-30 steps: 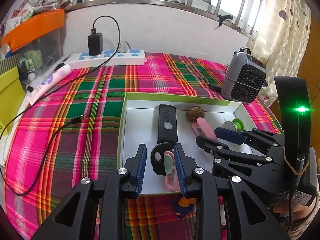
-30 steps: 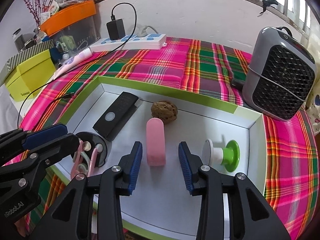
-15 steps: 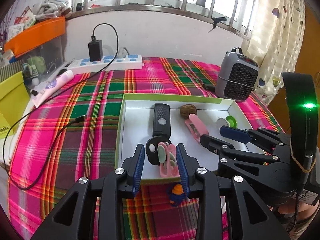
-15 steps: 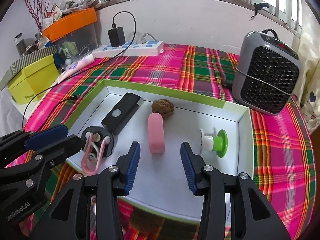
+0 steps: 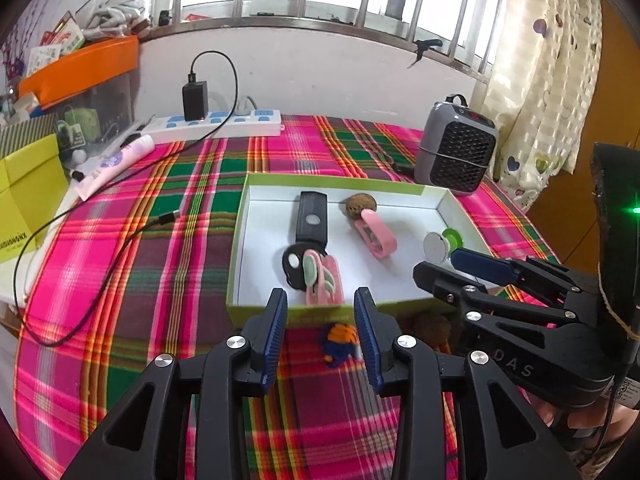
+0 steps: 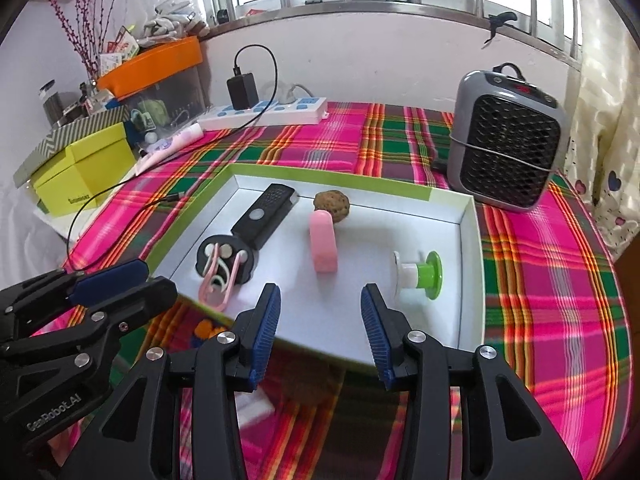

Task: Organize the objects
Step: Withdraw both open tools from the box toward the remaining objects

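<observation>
A green-rimmed white box [image 5: 336, 308] [image 6: 468, 216] lies on the plaid table. In it are a black remote [image 5: 312, 220] [image 6: 264, 216], a walnut [image 5: 360, 203] [image 6: 332, 201], a pink case [image 5: 378, 234] [image 6: 323, 242], a green and white suction knob [image 5: 442, 242] [image 6: 420, 274] and a black disc with pink clips [image 5: 312, 272] [image 6: 224, 266]. My left gripper [image 5: 321, 332] is open and empty, above a small orange and blue toy [image 5: 338, 342] in front of the box. My right gripper [image 6: 320, 334] is open and empty over the box's front edge.
A grey heater [image 6: 506, 146] stands at the back right. A power strip with a charger [image 5: 224, 122] and its cable [image 5: 80, 280] lie at the back and left. A yellow box [image 6: 84, 168] and an orange bin [image 6: 152, 64] are at the far left. A brown object [image 5: 432, 328] lies in front of the box.
Both grippers have pulled back and up from the box. The black disc with pink clips now lies free in the box, no longer between my left fingers.
</observation>
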